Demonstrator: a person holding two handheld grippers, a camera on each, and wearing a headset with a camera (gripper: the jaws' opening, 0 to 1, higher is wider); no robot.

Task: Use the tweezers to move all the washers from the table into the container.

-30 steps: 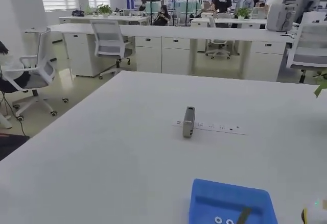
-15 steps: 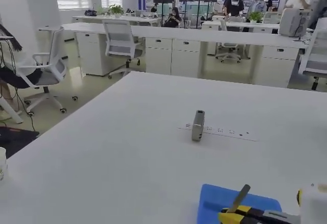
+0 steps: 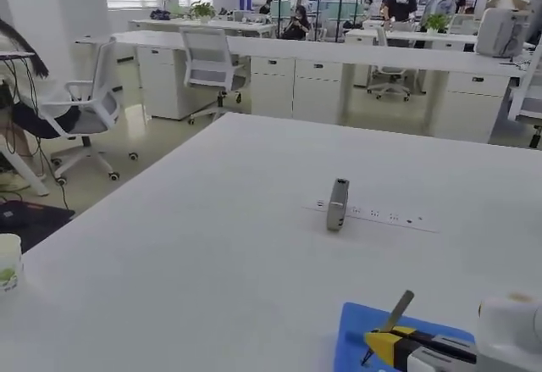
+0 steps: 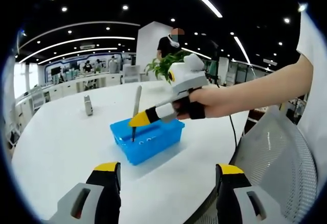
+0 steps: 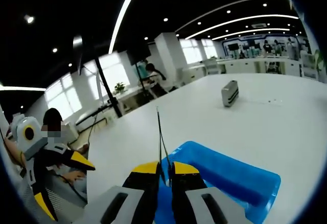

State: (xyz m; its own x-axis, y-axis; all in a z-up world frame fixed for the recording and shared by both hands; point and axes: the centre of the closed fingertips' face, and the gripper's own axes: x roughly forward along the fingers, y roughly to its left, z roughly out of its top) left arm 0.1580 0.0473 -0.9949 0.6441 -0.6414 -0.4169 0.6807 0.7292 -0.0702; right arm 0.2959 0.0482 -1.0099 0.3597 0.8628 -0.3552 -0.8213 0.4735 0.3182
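A blue container sits at the near edge of the white table. My right gripper hovers over it, shut on thin metal tweezers. In the left gripper view, the tweezers stand nearly upright with their points dipping into the container. Pale specks on its floor are too small to identify. The right gripper view has the tweezers rising from my shut right gripper above the container. My left gripper is open and holds nothing, off the table's near side.
A small grey block stands mid-table beside a flush power strip. A paper cup sits at the left edge. Office chairs, desks and several people fill the room beyond. A mesh chair is close to my left gripper.
The head camera has panned, so the scene has shifted right and down. My right gripper with the tweezers has come up into the head view over the container.
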